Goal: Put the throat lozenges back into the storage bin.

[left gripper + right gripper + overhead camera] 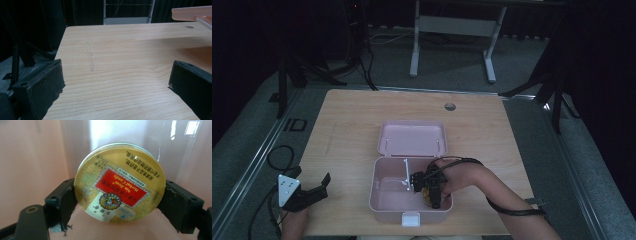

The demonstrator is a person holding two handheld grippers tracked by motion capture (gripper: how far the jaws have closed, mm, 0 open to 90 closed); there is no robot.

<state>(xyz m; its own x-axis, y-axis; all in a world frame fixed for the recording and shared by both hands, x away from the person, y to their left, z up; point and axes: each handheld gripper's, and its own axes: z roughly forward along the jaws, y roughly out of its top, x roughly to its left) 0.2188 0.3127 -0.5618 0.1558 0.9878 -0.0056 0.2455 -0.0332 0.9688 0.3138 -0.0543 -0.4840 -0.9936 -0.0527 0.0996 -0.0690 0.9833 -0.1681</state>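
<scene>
A round gold candy tin [120,170] with a red label stands on edge between my right gripper's [118,197] jaws, which press on both of its sides. In the high view that right gripper [430,192] reaches down into the front right part of an open pink box [374,187], and a little of the gold tin [426,196] shows under it. My left gripper [323,189] rests at the table's front left, open. Its wide-apart jaws have only bare wood between them in the left gripper view [117,75].
The box's lid [412,137] lies folded back behind it, and its edge [190,12] shows at the top right of the left gripper view. A thin white divider [406,172] stands inside the box. A white latch [410,219] sits on the front wall. A cable hole [450,106] is near the table's far edge.
</scene>
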